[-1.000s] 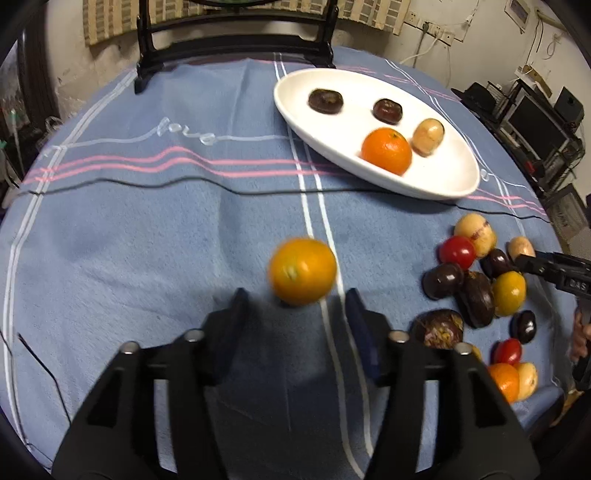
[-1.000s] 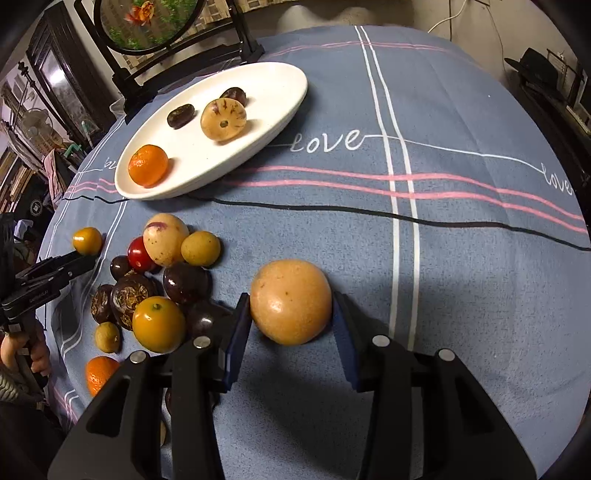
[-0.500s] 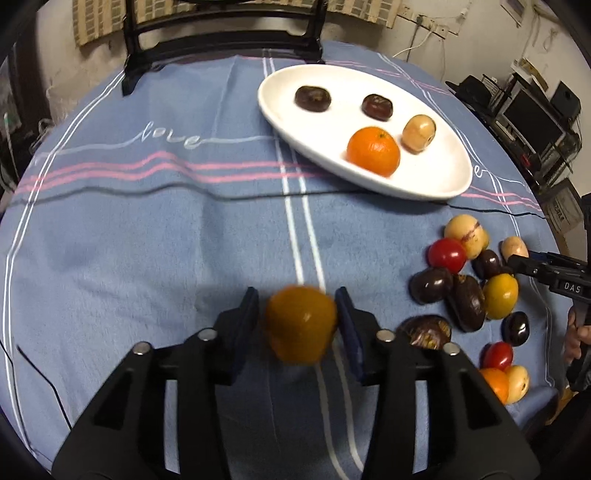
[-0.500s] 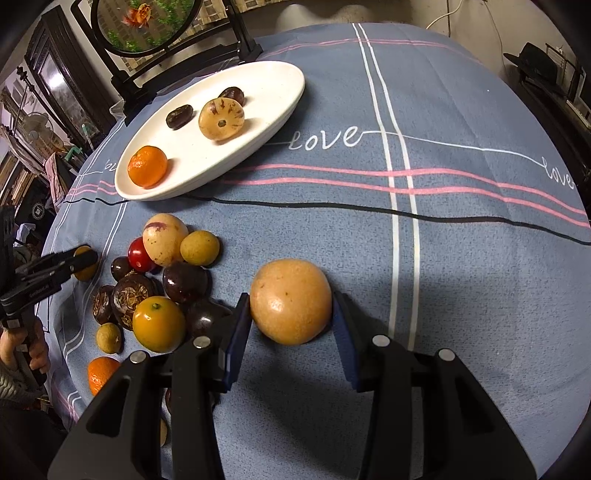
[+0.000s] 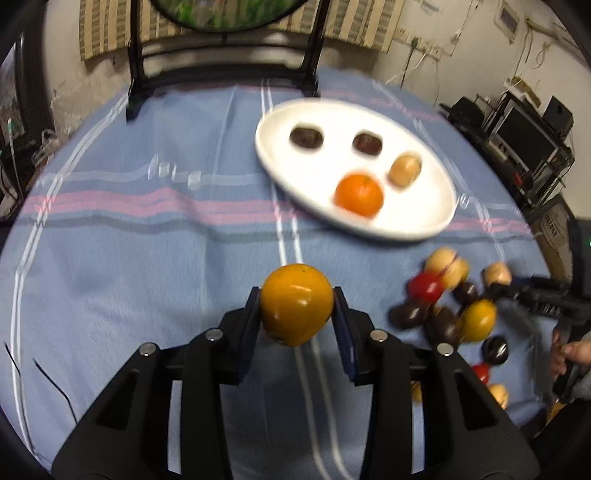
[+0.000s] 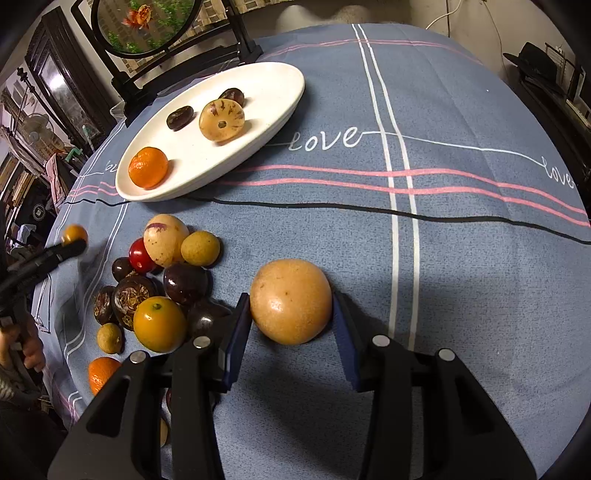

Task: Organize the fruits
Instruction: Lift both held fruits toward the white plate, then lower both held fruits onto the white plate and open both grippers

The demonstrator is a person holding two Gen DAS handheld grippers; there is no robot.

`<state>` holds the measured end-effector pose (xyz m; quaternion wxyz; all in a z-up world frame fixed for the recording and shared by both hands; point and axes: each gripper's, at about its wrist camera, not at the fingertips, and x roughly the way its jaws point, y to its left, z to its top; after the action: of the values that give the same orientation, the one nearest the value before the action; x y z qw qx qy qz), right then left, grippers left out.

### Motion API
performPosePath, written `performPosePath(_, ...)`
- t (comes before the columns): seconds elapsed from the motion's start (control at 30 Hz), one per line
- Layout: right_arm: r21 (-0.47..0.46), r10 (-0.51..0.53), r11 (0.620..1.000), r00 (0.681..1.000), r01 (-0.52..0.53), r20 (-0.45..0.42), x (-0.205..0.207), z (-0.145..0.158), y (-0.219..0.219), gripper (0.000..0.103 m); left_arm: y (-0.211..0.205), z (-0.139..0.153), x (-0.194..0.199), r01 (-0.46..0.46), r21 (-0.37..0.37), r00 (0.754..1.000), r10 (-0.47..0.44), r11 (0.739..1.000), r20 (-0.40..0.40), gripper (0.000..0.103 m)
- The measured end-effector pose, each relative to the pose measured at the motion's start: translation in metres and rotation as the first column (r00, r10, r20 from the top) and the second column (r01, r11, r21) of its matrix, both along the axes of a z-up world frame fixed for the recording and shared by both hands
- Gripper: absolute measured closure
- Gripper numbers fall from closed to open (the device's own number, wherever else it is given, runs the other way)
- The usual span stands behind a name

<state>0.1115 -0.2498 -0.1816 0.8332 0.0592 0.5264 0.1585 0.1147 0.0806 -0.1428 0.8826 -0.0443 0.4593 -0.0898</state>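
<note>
Here the left gripper (image 5: 296,308) pinches a yellow-orange fruit (image 5: 296,303); its jaws have just been closing, and both pads now press the fruit's sides, with the fruit above the blue striped cloth (image 5: 147,258) that covers the counter. The right gripper (image 6: 291,317) has a tan fruit (image 6: 291,301) between its jaws, the pads at the fruit's two sides; whether the fruit rests on the cloth or hangs just above it I cannot tell. One white oval plate (image 6: 273,110) lies further back on the counter and carries four fruits: one orange (image 6: 148,167), one pale speckled fruit (image 6: 221,120) and two dark ones (image 6: 180,117) (image 6: 232,96). A loose heap of fruit (image 6: 159,280) lies on the cloth just left of the right gripper, near the plate. In the right wrist view I count in it one red fruit (image 6: 140,254), one pale fruit with purple streaks (image 6: 165,240), one round yellow fruit (image 6: 200,248), one larger yellow-orange one (image 6: 159,324), one small yellowish one (image 6: 109,338), one orange at the near edge (image 6: 101,373), and about five dark brown or purple ones; more may be hidden behind the gripper. A hand (image 6: 31,349) shows at the left edge of that view. One round picture on a black stand (image 6: 147,26) stands behind the plate.
</note>
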Motion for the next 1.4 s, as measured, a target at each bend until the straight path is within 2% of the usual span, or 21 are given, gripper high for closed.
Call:
performPosePath(0.1,0.008,-0.005,1.000,1.000,0.004,0.026,0.004,0.013,-0.001,0.060,-0.003,0.023,0.019,0.016,0.006,0.999,-0.016,1.000,0.051,0.065)
performPosePath(0.23,0.018,0.014,1.000,0.996,-0.016,0.085,0.017,0.040,0.006,0.059,-0.012,0.038,0.048,0.038,0.030,0.995,-0.040,0.999,0.086,0.065)
performPosePath(0.47,0.010,0.051,0.999,0.987,-0.053,0.151,0.075,0.066,0.028,0.059,-0.030,0.035,0.096,0.077,0.065,0.993,-0.082,0.995,0.084,0.065)
performPosePath(0.7,0.024,0.068,0.997,0.987,-0.072,0.149,0.144,0.060,0.048,0.059,-0.039,0.013,0.132,0.080,0.041,0.996,-0.081,0.996,0.031,0.065)
performPosePath(0.93,0.044,0.058,0.997,0.991,-0.064,0.124,0.184,0.043,0.061,0.059,-0.042,-0.007,0.151,0.068,0.031,0.998,-0.068,0.997,-0.015,0.064)
performPosePath(0.97,0.056,0.050,0.997,0.993,-0.057,0.110,0.188,0.040,0.060,0.057,-0.042,-0.009,0.153,0.062,0.031,0.998,-0.061,0.998,-0.020,0.064)
performPosePath(1.03,0.093,0.021,0.995,0.994,-0.031,0.106,0.189,0.040,0.057,0.044,-0.042,-0.009,0.154,0.050,0.029,0.999,-0.050,0.998,-0.019,0.063)
performPosePath(1.07,0.105,0.005,0.994,0.993,-0.017,0.116,0.188,0.042,0.055,0.038,-0.042,-0.007,0.155,0.045,0.025,0.999,-0.045,0.999,-0.011,0.061)
performPosePath(1.1,0.110,0.000,0.994,0.993,-0.014,0.120,0.186,0.045,0.053,0.038,-0.043,-0.005,0.156,0.042,0.026,0.999,-0.042,0.999,-0.006,0.052)
performPosePath(1.17,0.116,0.005,0.993,0.993,-0.019,0.120,0.182,0.048,0.052,0.038,-0.044,0.000,0.153,0.030,0.048,0.999,-0.030,0.998,0.010,0.041)
performPosePath(1.27,0.109,0.008,0.994,0.992,-0.022,0.128,0.173,0.055,0.052,0.038,-0.048,0.010,0.146,0.038,0.062,0.999,-0.040,0.997,0.028,0.040)
performPosePath(1.4,0.134,-0.014,0.991,0.992,-0.002,0.123,0.150,0.064,0.042,0.038,-0.050,0.026,0.131,0.020,0.089,0.998,-0.025,0.996,0.054,0.026)
